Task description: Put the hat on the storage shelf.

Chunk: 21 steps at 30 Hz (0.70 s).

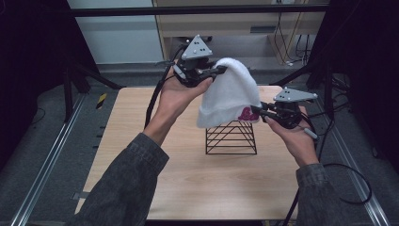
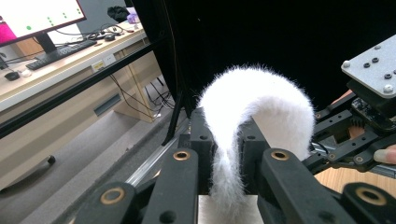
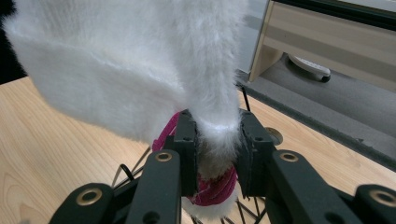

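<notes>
A fuzzy white beanie [image 1: 230,94] with a magenta patch [image 1: 245,113] on its cuff hangs in the air over a black wire pyramid stand [image 1: 231,137]. My left gripper [image 1: 220,70] is shut on the hat's crown at the top. In the left gripper view the white fabric [image 2: 254,105] arches up out of the closed jaws of the left gripper [image 2: 227,140]. My right gripper [image 1: 258,111] is shut on the cuff at its lower right. In the right gripper view the right gripper [image 3: 213,140] pinches the cuff [image 3: 212,126] beside the magenta patch [image 3: 215,189].
The stand sits mid-table on a light wooden table [image 1: 197,183]. Aluminium rails [image 1: 44,169] flank the table on the grey floor. A wooden desk [image 2: 60,56] with a monitor [image 2: 37,14] and keyboard stands beyond, and dark curtains close in both sides.
</notes>
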Tool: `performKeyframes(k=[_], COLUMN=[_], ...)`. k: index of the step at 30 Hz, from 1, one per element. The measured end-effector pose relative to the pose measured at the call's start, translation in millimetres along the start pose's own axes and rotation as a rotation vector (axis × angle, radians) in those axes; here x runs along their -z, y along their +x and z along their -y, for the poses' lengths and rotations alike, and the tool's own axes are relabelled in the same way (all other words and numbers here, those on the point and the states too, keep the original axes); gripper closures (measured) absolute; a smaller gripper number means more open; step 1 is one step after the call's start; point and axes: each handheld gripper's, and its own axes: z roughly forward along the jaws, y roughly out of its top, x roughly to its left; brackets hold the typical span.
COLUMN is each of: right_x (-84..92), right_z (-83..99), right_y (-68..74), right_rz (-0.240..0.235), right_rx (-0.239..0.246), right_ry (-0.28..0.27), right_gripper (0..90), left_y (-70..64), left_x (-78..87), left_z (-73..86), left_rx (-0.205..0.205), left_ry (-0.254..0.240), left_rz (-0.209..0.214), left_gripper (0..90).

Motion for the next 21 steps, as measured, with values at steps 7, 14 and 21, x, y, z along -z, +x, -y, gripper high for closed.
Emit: performKeyframes(k=[7, 14, 21], right_x=[8.5, 13.8, 15.8], right_z=[-0.4, -0.5, 2.3], right_y=[-3.3, -4.9, -7.2], right_rz=[-0.007, -0.019, -0.013], right_rx=[-0.016, -0.028, -0.026], right_ry=[-0.018, -0.030, -0.011], right_gripper=[72.7, 72.8, 72.8], left_y=[-0.5, -0.2, -3.5], left_x=[-1.0, -2.1, -8.3], left_z=[-2.2, -2.4, -0.3], left_rx=[0.015, 0.022, 0.012], left_ry=[-0.015, -0.017, 0.001], left_rz=[0.002, 0.003, 0.009], left_gripper=[80.3, 80.3, 80.2])
